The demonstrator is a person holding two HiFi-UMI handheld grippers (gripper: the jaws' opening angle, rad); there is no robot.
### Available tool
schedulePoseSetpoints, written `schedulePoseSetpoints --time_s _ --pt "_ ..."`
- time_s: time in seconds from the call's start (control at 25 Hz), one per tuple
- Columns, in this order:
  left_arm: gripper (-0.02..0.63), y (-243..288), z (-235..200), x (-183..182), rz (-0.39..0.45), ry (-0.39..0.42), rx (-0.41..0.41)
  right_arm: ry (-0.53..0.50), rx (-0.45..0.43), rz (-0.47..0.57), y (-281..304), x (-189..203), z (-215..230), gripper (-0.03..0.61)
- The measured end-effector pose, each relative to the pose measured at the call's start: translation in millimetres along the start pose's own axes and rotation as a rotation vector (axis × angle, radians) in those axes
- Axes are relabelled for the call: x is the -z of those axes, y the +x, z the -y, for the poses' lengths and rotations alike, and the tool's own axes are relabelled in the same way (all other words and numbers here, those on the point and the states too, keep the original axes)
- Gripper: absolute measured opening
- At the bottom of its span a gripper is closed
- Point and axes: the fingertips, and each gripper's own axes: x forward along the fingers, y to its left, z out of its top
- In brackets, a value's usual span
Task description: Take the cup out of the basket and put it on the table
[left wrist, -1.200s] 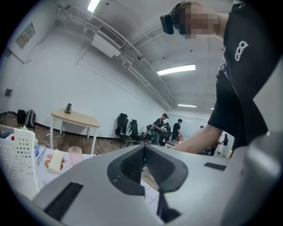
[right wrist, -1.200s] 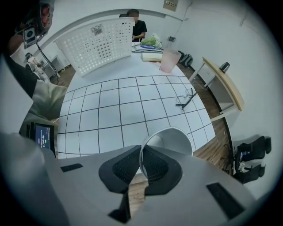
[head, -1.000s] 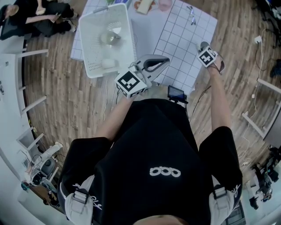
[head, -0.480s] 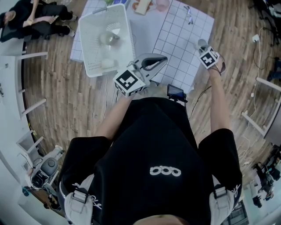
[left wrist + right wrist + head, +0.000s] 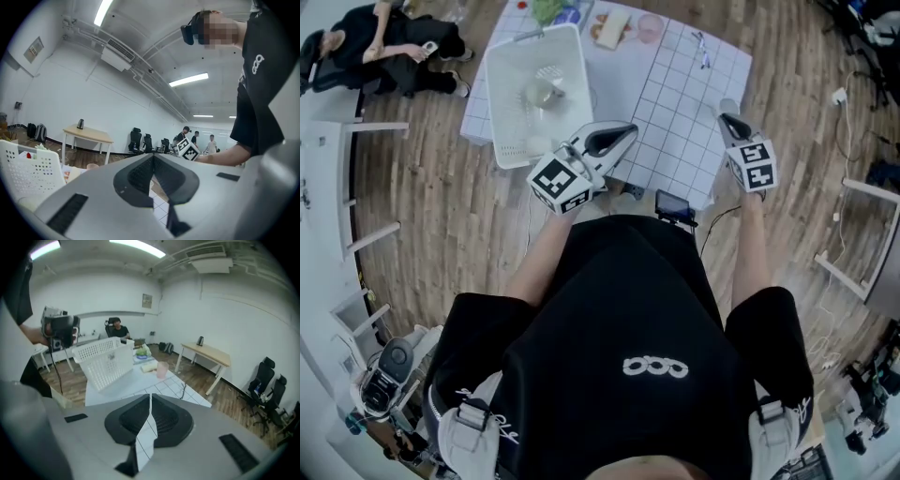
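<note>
Approach step: your left tool and right tool are closed and empty at the near edge of the table. The cup lies in the basket, far left; next, open one tool and reach in.

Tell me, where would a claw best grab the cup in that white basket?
Probably from straight above: the basket's tall walls close off every side, and only its top is open. Pinch the cup across its rim or body; whether it stands or lies is unclear from here.
</note>
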Motion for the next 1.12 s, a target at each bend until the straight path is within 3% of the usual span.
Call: schedulePoseSetpoints --time_s 0.2,0.4,0.76,1.12 --pt "0.008 -44.0 -24.1 -13.1 0.031 0.005 -0.072 0.050 -0.093 0.204 -16.6 -71.2 -63.6 0.026" --pt "0.008 -101.2 -53.7 -21.9 0.044 0.017 -0.156 0.003 -0.197 0.301 -10.8 -135.5 -133.2 0.025" --pt "0.008 -201.0 -111.6 -33.0 0.073 0.013 -0.286 -0.040 -0.310 0.336 23.5 -203.6 -227.8 0.025" --pt "0.008 -246.5 -149.0 -36.8 0.079 0.018 -0.312 -0.085 -0.303 0.300 49.8 -233.2 -269.8 0.025"
